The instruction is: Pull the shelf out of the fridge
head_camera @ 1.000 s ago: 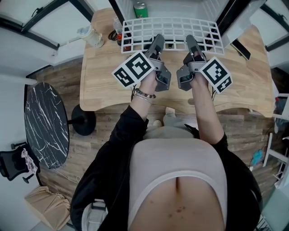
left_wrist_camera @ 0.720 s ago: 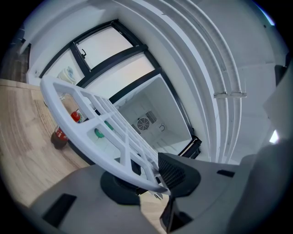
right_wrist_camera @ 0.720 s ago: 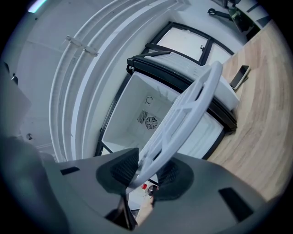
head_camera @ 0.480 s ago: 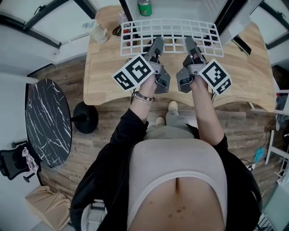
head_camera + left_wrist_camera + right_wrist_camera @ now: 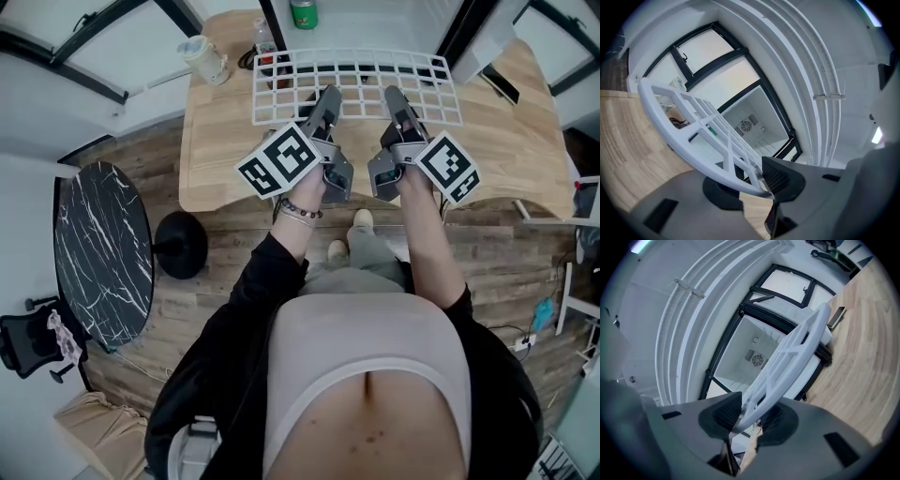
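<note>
Two hand-held grippers are engaged. The left hand-held gripper [image 5: 327,95] and the right hand-held gripper [image 5: 395,94] are each closed narrowly on the near rim bar of the shelf [image 5: 356,70], with the ribbed pads pressing the bar from both sides.

Location: the shelf is a white open grid held roughly level above the desk [image 5: 220,141]. Its far edge faces the open fridge [image 5: 754,352], and it appears largely or fully drawn out of the cabinet.

Handling assessment: the grid looks stiff and light, with no sag visible between the two grips. The rim bar is smooth and rounded, so it could slip or rotate in the pads. The rim is judged the correct place to hold it, with the grips spaced either side of centre to keep it level. The thin cross-ribs are the likelier parts to crack.

Markings: each gripper cube carries black-and-white square markers. A green can [image 5: 303,13] stands beyond the shelf, and its label cannot be read. No brand or writing is legible elsewhere.
</note>
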Demonstrator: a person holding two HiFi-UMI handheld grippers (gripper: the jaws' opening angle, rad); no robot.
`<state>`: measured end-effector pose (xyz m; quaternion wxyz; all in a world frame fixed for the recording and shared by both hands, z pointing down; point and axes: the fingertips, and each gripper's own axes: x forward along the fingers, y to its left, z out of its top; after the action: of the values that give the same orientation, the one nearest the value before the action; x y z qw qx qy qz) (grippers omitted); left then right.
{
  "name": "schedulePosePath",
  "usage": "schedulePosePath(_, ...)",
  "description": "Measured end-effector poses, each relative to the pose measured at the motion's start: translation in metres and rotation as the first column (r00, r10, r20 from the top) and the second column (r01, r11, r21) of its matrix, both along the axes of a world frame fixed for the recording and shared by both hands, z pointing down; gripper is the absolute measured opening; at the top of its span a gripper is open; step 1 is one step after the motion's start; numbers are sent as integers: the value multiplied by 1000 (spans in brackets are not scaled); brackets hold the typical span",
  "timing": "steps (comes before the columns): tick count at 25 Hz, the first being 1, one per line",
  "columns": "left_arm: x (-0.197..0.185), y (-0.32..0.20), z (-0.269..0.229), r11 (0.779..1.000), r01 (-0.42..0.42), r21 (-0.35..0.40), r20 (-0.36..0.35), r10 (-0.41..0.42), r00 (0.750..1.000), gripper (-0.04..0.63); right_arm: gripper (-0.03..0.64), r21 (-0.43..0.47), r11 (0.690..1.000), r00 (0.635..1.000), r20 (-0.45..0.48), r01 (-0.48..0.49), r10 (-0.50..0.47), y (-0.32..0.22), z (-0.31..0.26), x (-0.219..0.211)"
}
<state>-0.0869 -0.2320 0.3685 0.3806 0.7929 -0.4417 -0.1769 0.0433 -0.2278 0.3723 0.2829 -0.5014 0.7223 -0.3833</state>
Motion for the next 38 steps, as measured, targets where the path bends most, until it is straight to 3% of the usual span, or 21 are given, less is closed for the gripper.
schedulePosePath(12,-12,6,-7,1000,18,8,-37,-18,999,123,117,23,999,999,-36,23,-23,3,-12,-12)
schedulePosePath(25,-14,27,-6,1000,27,9,-50,-27,998,123,117,53,998,999,-7,42,-41,23,-11,-13)
schedulePosePath(32,13,64,-4,1000,23,15,-48,-22,999,121,117,53,998,999,-1,44,-44,60,-8,13)
schedulePosePath(38,41,128,-3,999,47,12,-48,-46,998,121,117,47,996,997,-8,73,-72,120,-7,41)
